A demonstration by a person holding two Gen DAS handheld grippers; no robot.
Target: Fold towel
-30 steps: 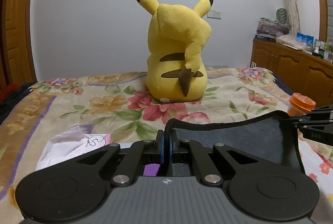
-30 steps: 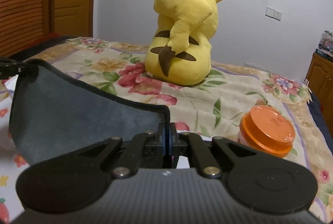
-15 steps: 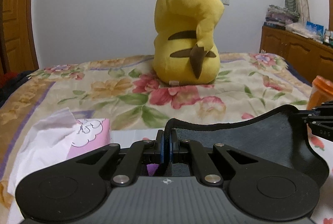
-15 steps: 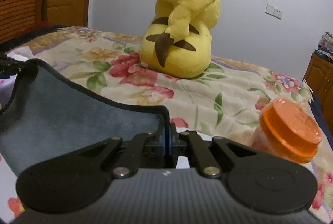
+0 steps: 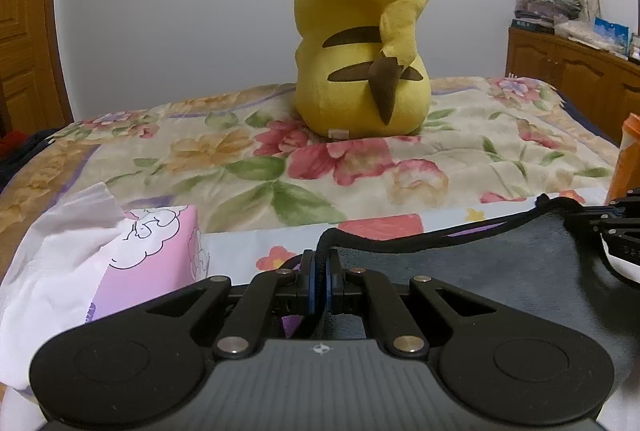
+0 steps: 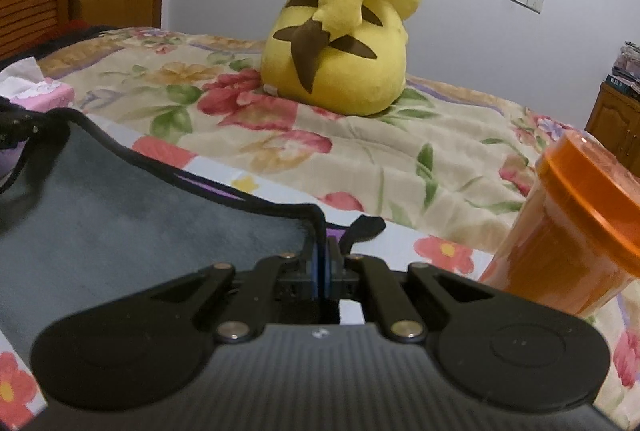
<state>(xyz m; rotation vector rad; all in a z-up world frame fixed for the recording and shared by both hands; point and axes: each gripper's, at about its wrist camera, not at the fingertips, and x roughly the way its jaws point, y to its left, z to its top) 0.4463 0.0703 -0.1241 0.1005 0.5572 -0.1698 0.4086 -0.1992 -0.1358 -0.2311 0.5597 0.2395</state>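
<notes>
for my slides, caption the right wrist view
Right gripper pinching a grey towel corner beside an orange jar.

The towel [image 6: 132, 231] is showing as soft, matt grey cloth with a stitched black hem, while both tongs, left [image 5: 320, 285] and right [image 6: 322, 271], are looking like matt black plastic with shiny metal rivets. The plush toy [image 5: 360, 43] is sitting fuzzy on a printed cloth bedspread [image 5: 440, 171], and the orange jar [image 6: 568, 239] is gleaming as glossy plastic.

Both wrist cameras look low across the bed [image 5: 360, 171], sharing the plush [image 5: 360, 31].

Right gripper [image 6: 320, 263] jaws clamped on grey towel [image 6: 132, 215] corner, orange jar [image 6: 568, 231] beside
</notes>
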